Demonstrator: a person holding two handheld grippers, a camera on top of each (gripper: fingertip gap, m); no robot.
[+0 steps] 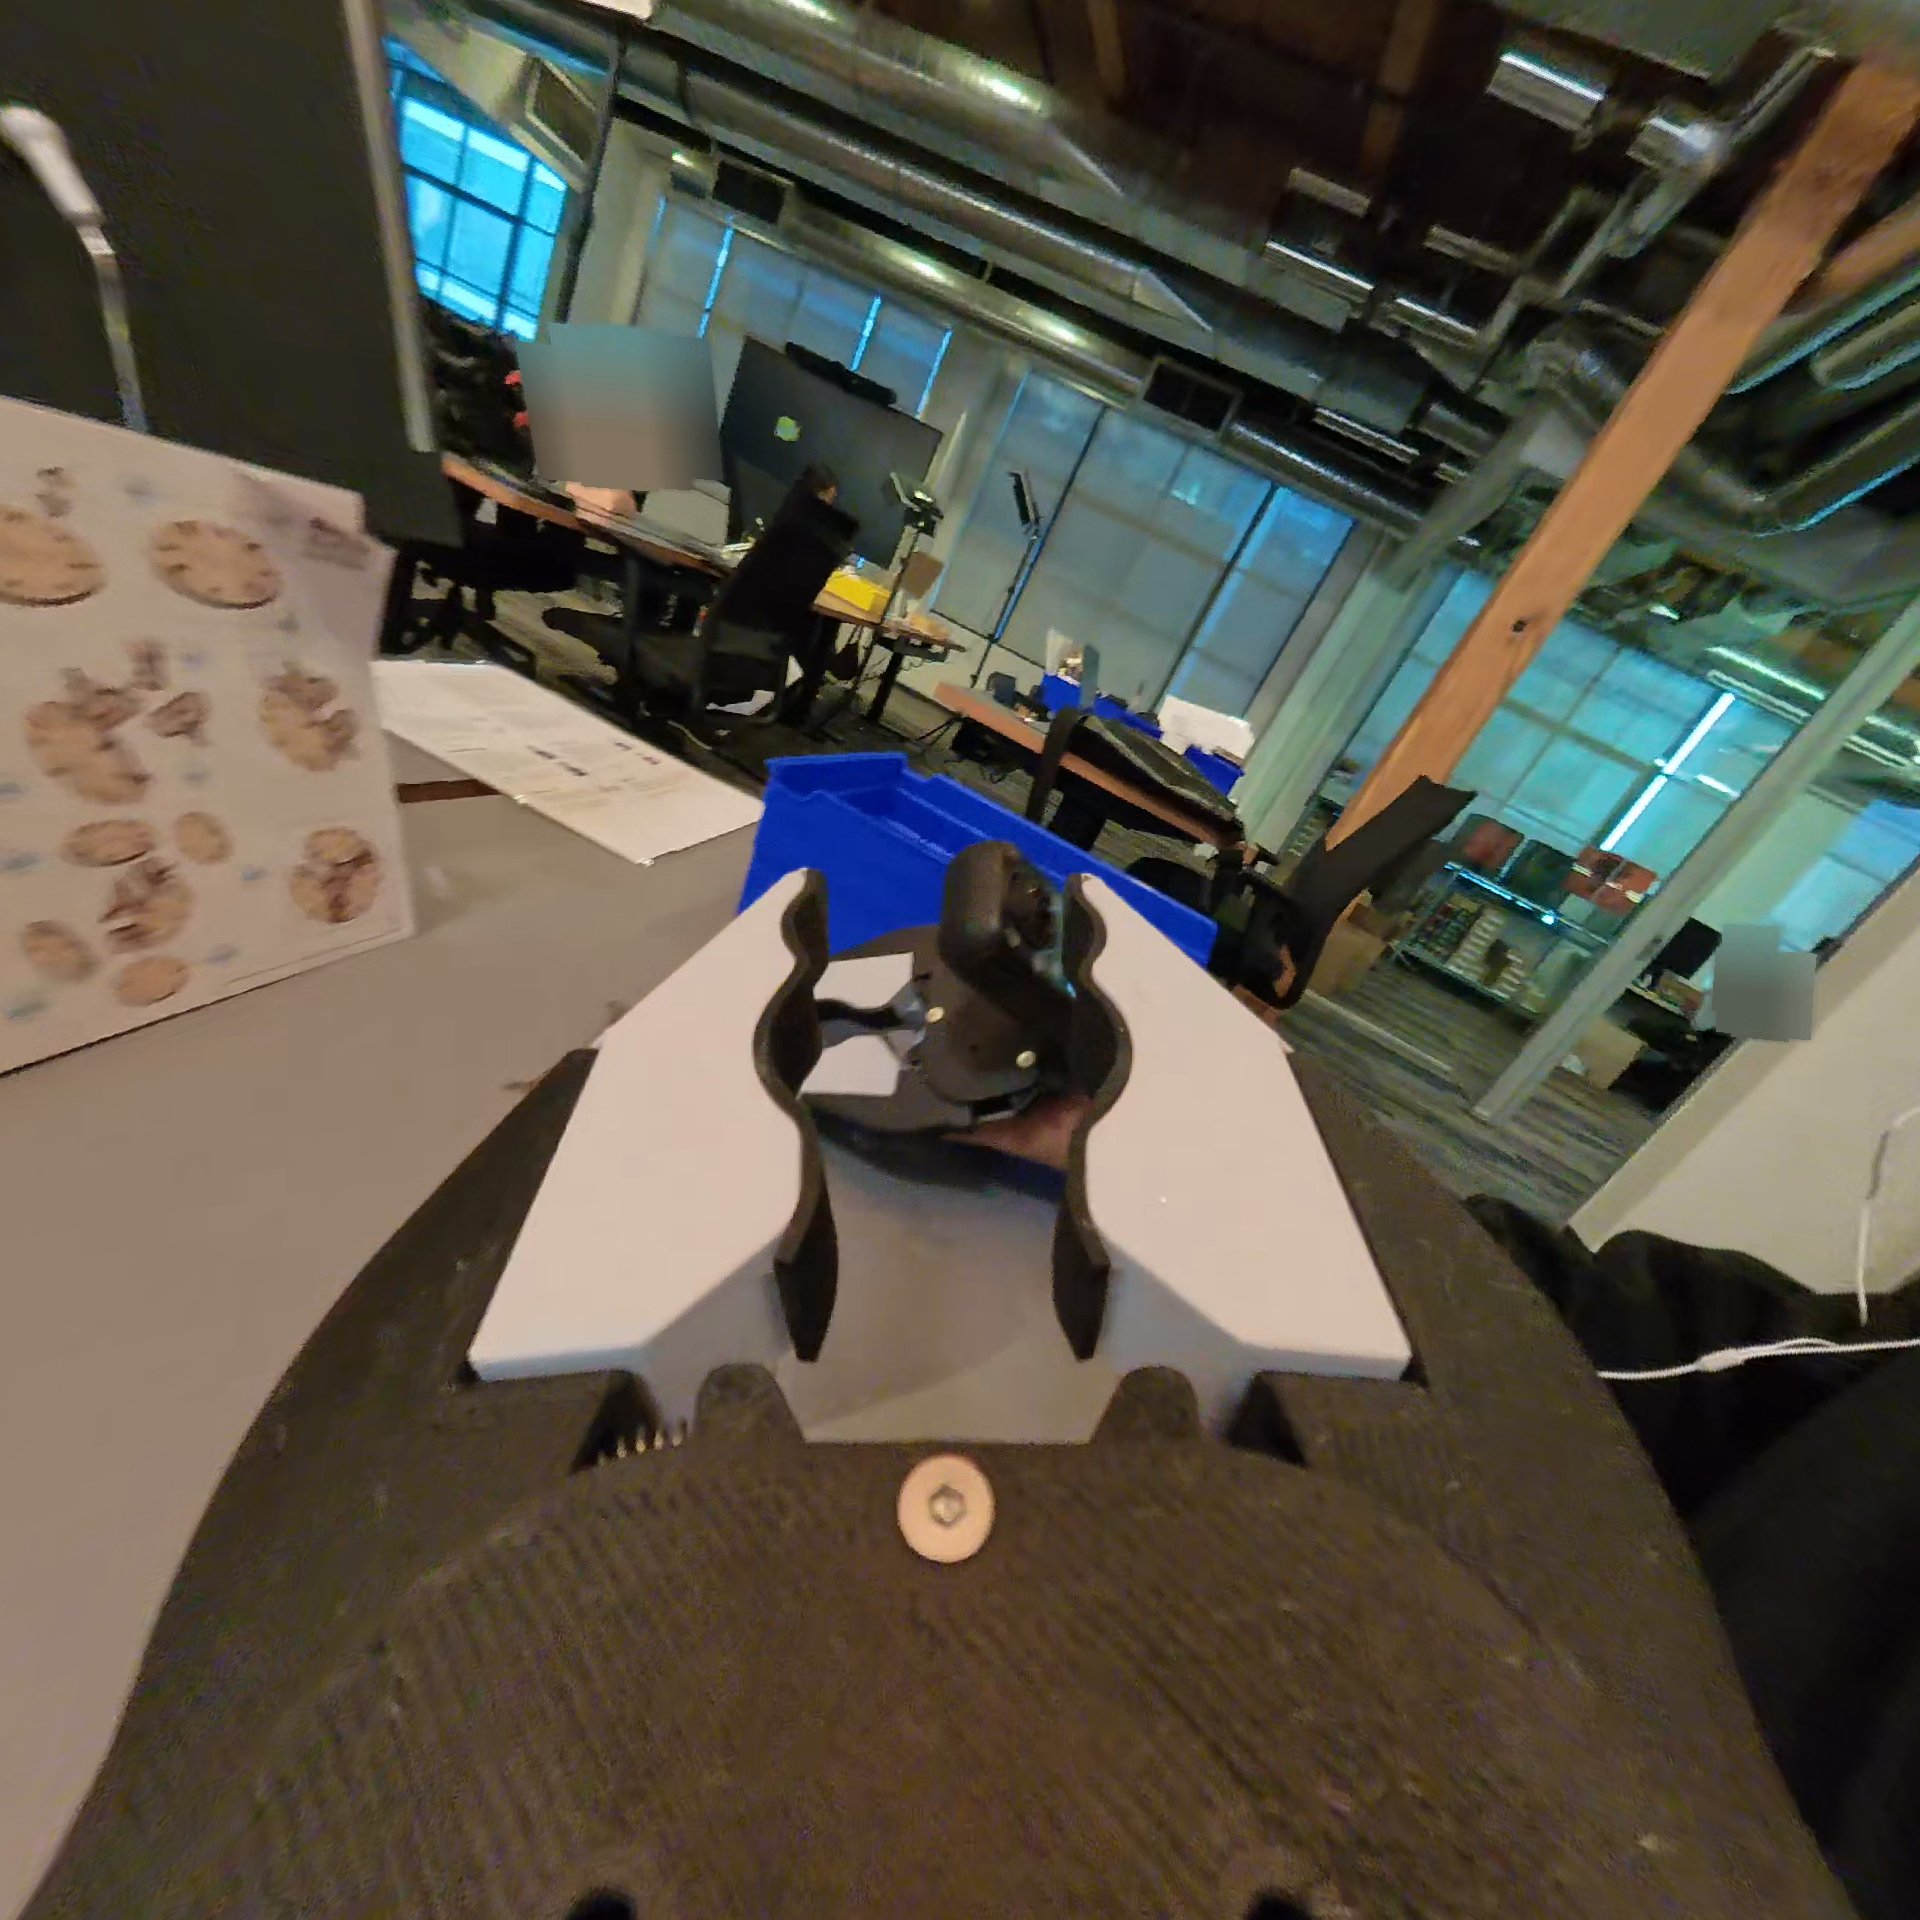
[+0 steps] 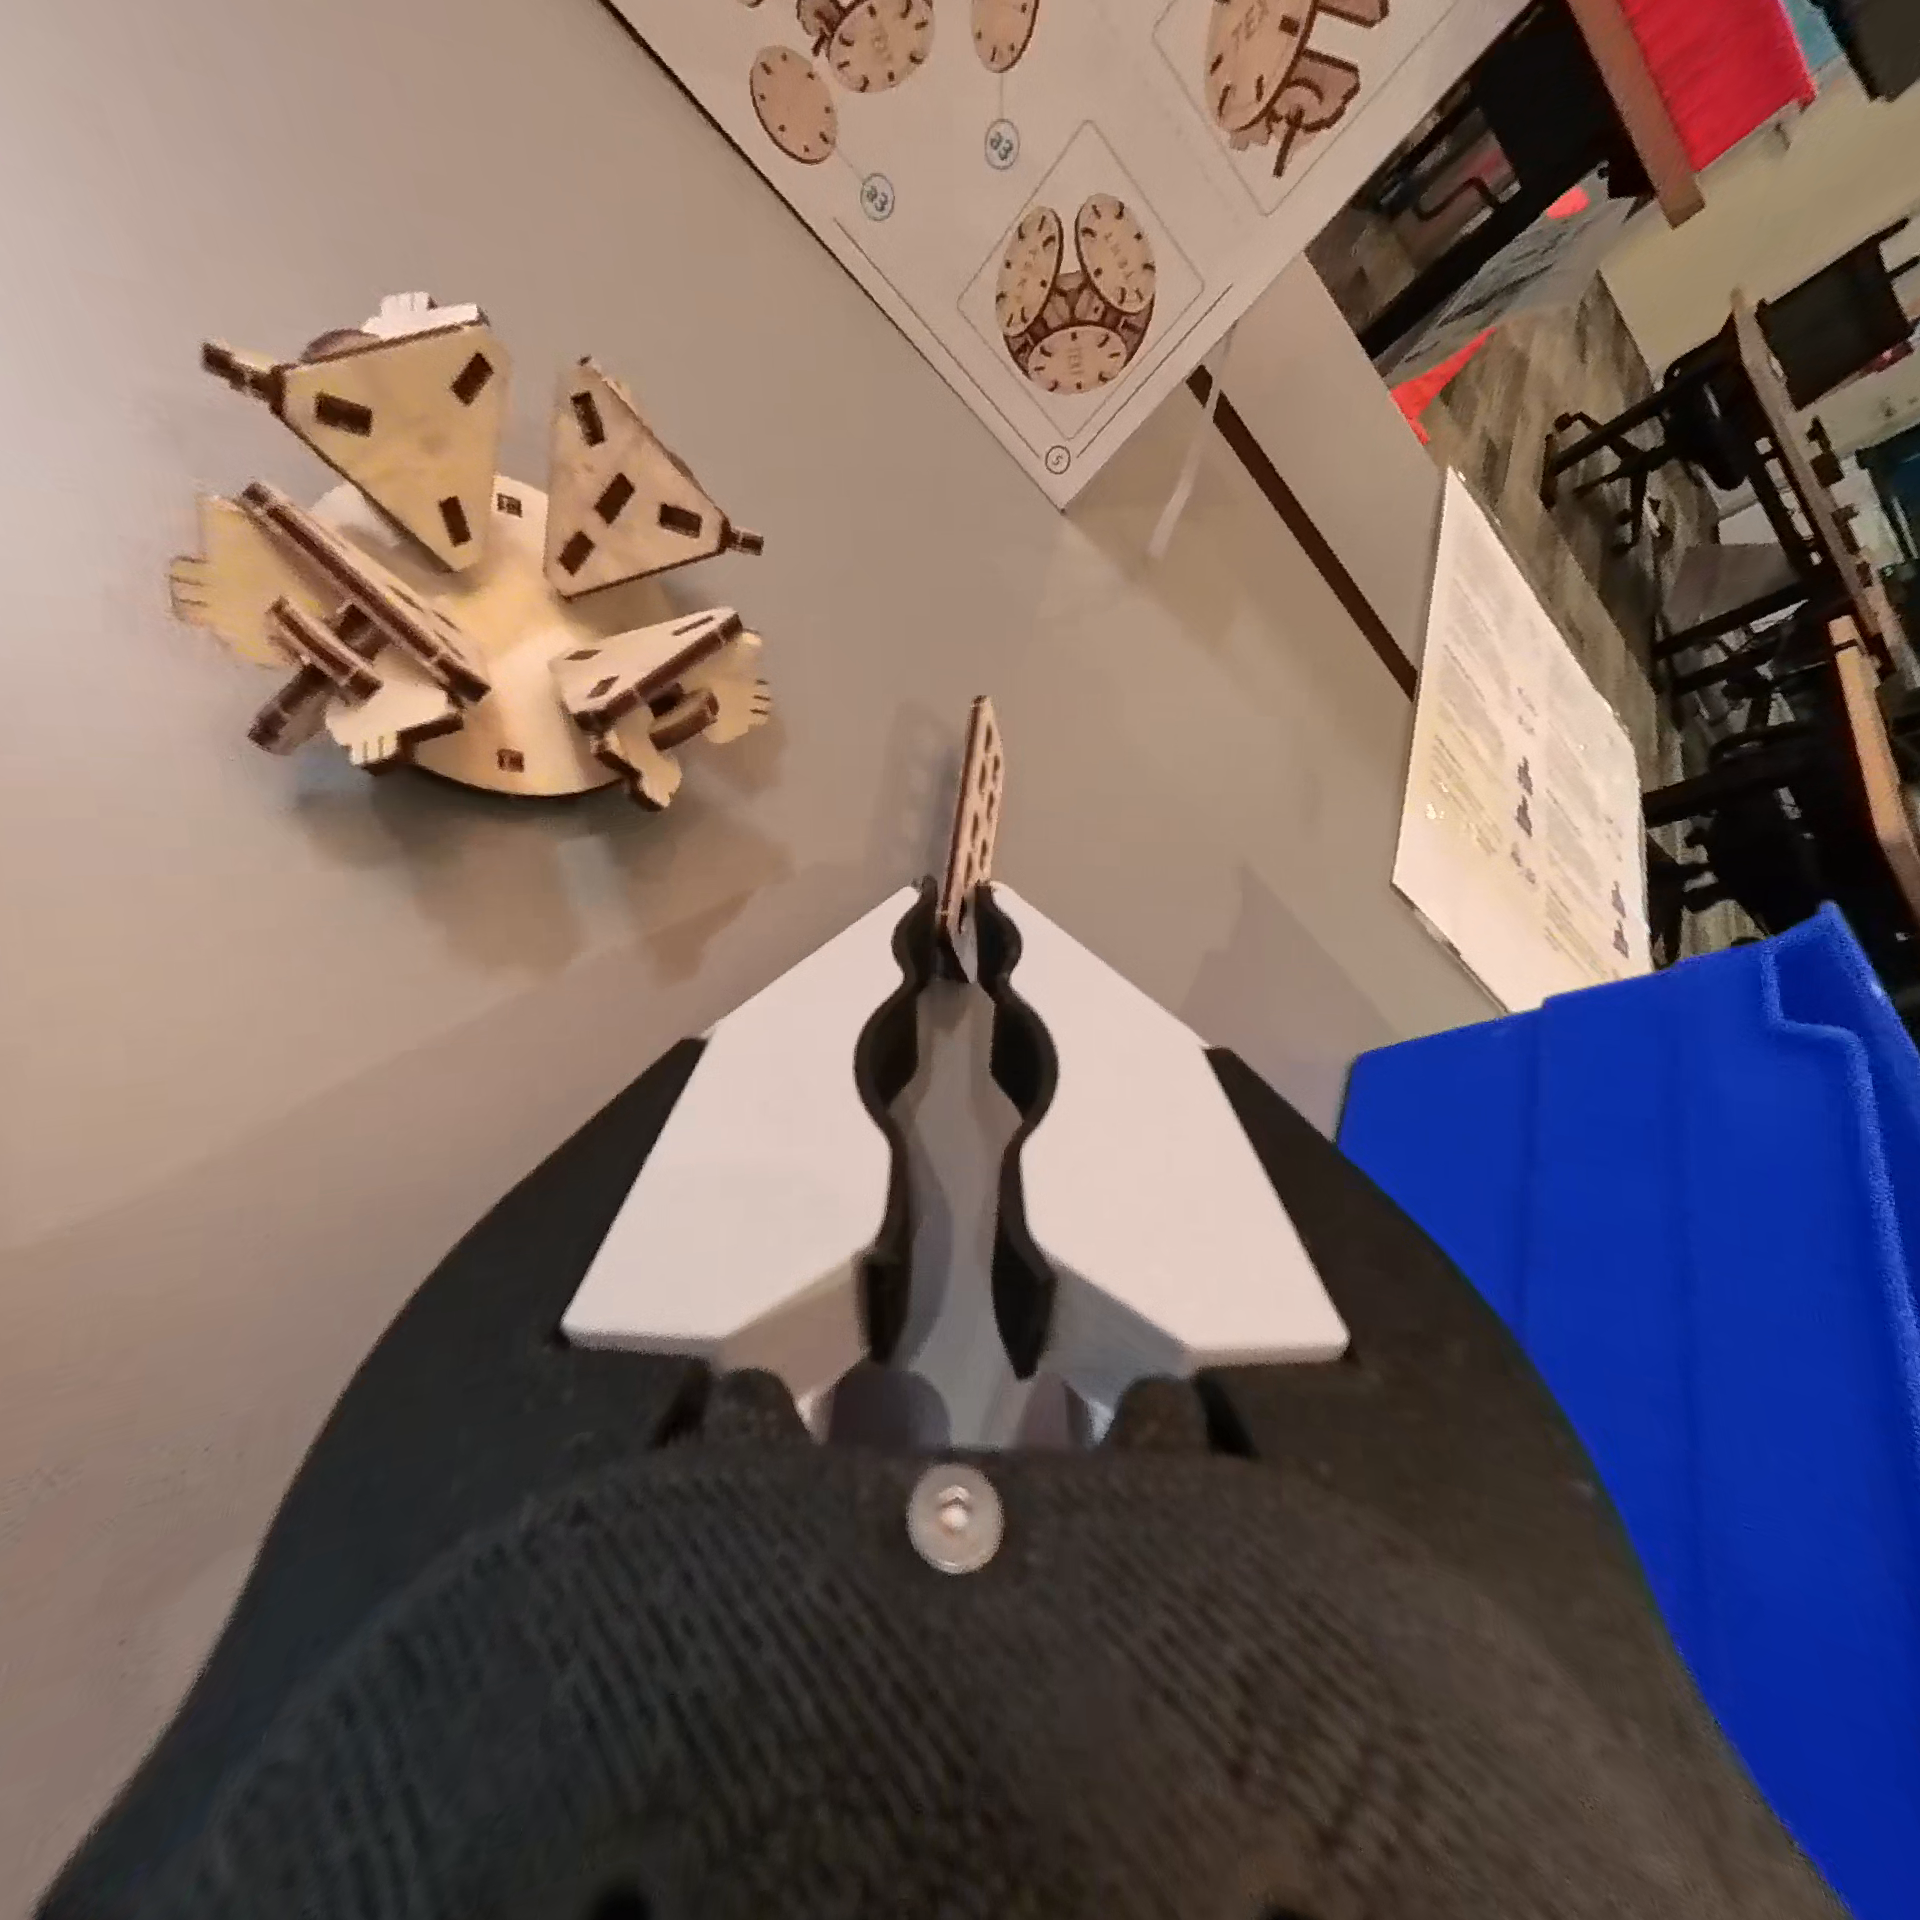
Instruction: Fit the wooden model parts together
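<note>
Wooden slotted piece (image 2: pixel 975 810) pinched at right claw (image 2: pixel 958 894) tips.

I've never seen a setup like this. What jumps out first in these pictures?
Probably the thin wooden piece with cut-out holes, pinched on edge between the right gripper's fingers above the grey table. To its left stands a half-built wooden model of slotted triangles on a round base. In the left wrist view, the left gripper is open, with the other black gripper and a bright blue bin seen beyond it.
</note>
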